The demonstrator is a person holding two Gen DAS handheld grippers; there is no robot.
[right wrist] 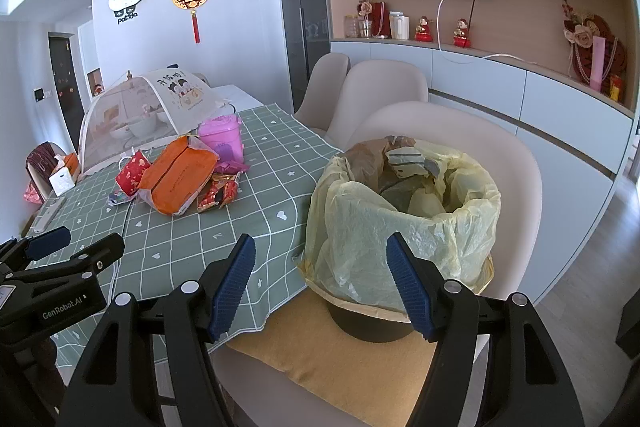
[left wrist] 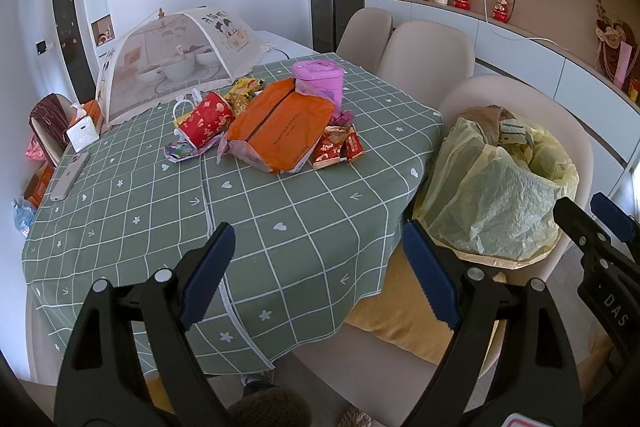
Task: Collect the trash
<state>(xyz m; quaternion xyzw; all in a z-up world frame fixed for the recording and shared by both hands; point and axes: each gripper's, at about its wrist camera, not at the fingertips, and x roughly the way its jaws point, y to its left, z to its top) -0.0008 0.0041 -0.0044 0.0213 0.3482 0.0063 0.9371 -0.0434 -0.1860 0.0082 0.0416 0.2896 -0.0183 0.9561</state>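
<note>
we hold both tools over the near edge of the table (left wrist: 120, 227), w/ nothing between the fingers of either. left gripper (left wrist: 316, 275) has its blue pads spread wide apart, over the green checked cloth (left wrist: 280, 195). right gripper (right wrist: 322, 283) is also spread apart, empty, and in the right wrist view its pads frame the bin (right wrist: 404, 211).

the trash pile sits mid-table, at abt 12 o'clock from the left gripper and well apart from it. biggest piece is the orange pack (left wrist: 280, 127), lying flat. the red cup (left wrist: 206, 121) lies tipped on its side touching the pack's 9 o'clock side. red wrappers (left wrist: 338, 145) are bunched at the pack's 3 o'clock side. yellow wrappers (left wrist: 244, 91) lie behind the cup, at 11 o'clock of the pack. the pink tub (left wrist: 318, 81) stands upright just behind the pack at 12 o'clock. crumpled printed paper (left wrist: 180, 151) lies at the cup's 6 o'clock.

the bin, lined w/ a yellow bag (left wrist: 496, 195), stands on a yellow cushion (right wrist: 340, 367) on the chair (right wrist: 480, 139) beside the table, at abt 2 o'clock from the left gripper. some brown paper and other scraps already in it.

farther back, at 11 o'clock, the mesh food cover (left wrist: 176, 55) stands over white bowls. a phone (left wrist: 70, 175) lies flat near the table's 9 o'clock edge, w/ a white tissue box (left wrist: 82, 135) just behind it.
</note>
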